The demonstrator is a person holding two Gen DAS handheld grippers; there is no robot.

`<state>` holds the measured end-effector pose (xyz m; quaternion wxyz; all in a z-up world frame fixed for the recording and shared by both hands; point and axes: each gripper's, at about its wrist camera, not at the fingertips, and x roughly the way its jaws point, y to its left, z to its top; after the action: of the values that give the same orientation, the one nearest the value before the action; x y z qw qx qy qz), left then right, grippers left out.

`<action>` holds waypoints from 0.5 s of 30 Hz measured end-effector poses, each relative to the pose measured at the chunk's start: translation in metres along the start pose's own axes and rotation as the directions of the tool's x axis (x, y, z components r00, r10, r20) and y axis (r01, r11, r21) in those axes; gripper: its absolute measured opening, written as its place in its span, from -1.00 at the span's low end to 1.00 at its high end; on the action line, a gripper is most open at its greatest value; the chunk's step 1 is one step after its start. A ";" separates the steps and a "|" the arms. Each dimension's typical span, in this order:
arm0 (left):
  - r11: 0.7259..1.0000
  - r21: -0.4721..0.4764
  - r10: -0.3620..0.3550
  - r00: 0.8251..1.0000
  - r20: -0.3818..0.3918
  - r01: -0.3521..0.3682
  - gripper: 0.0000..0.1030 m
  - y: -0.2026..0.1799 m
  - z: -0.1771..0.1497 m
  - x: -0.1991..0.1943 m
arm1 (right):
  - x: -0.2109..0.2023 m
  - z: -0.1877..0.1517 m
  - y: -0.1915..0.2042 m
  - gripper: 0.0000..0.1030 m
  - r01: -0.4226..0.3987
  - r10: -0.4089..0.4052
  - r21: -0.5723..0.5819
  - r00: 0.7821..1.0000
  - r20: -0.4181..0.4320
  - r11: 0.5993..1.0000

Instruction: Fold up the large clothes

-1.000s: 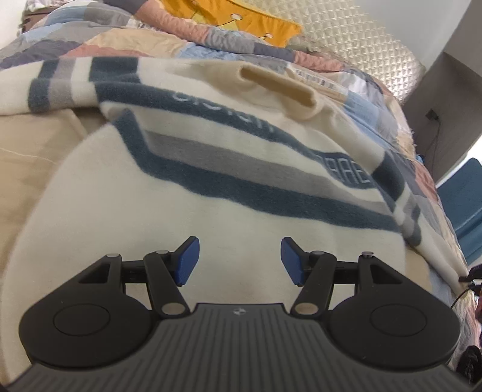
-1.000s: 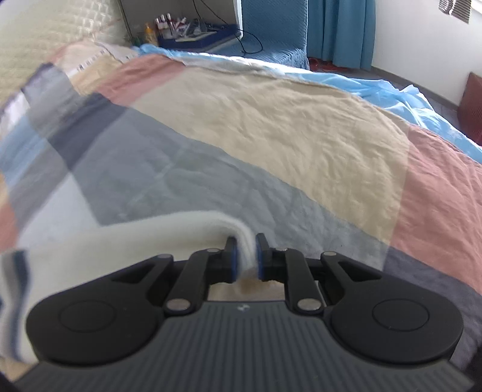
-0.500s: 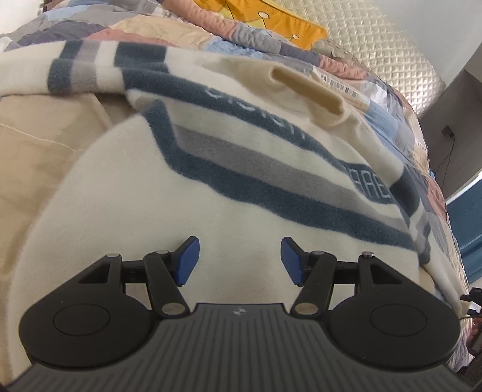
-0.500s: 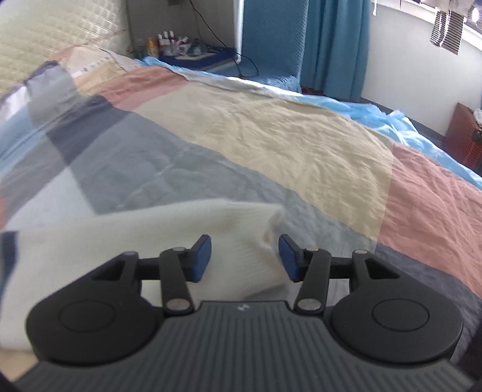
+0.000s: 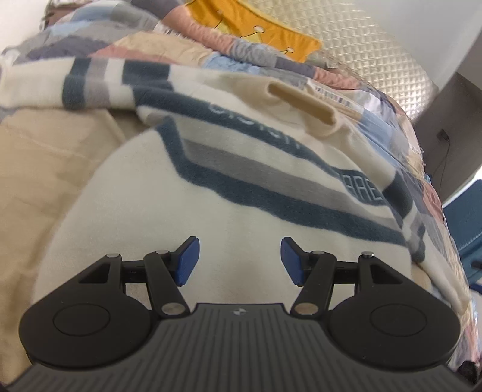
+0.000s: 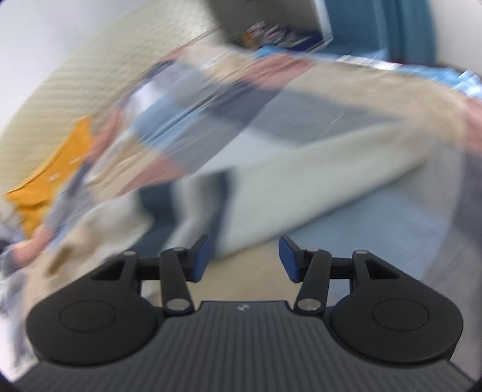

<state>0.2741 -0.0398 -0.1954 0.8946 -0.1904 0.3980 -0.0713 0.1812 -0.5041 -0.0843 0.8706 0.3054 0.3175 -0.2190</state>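
Observation:
A cream fleece sweater [image 5: 229, 217] with navy and grey stripes lies spread on the patchwork bed, collar [image 5: 301, 101] at the far side. My left gripper [image 5: 239, 260] is open and empty, low over the sweater's plain cream lower part. My right gripper [image 6: 242, 256] is open and empty. Its view is motion-blurred. A cream sleeve [image 6: 316, 187] with a dark striped band stretches across the bed ahead of it.
The patchwork quilt [image 5: 45, 156] covers the bed. A yellow pillow [image 5: 259, 33] lies by the quilted headboard [image 5: 361, 51]. A blue chair [image 5: 464, 217] stands off the bed's right side. A blue curtain [image 6: 403, 27] and a cluttered stand are beyond the bed.
My right gripper opened and let go of the sleeve cuff, then swung left, blurring its view. My left gripper stayed open and drifted slightly over the sweater.

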 end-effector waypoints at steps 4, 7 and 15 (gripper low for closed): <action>0.999 0.039 -0.012 1.000 0.008 0.012 0.27 -0.007 -0.002 -0.006 | -0.010 -0.046 0.059 0.02 -0.122 0.116 -0.118 0.992 -0.053 0.985; 0.999 0.048 -0.024 1.000 -0.002 0.024 0.27 -0.013 0.002 -0.007 | -0.013 -0.078 0.094 0.02 -0.194 0.184 -0.185 0.981 -0.069 0.964; 0.987 0.155 -0.035 0.999 -0.024 0.038 0.27 -0.059 0.049 0.024 | 0.008 -0.125 0.137 0.01 -0.285 0.269 -0.364 0.959 -0.095 0.887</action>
<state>0.3284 -0.0863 -0.1584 0.9009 -0.1267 0.3973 -0.1206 0.2131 -0.3233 -0.1125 0.9281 0.1806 0.3248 -0.0218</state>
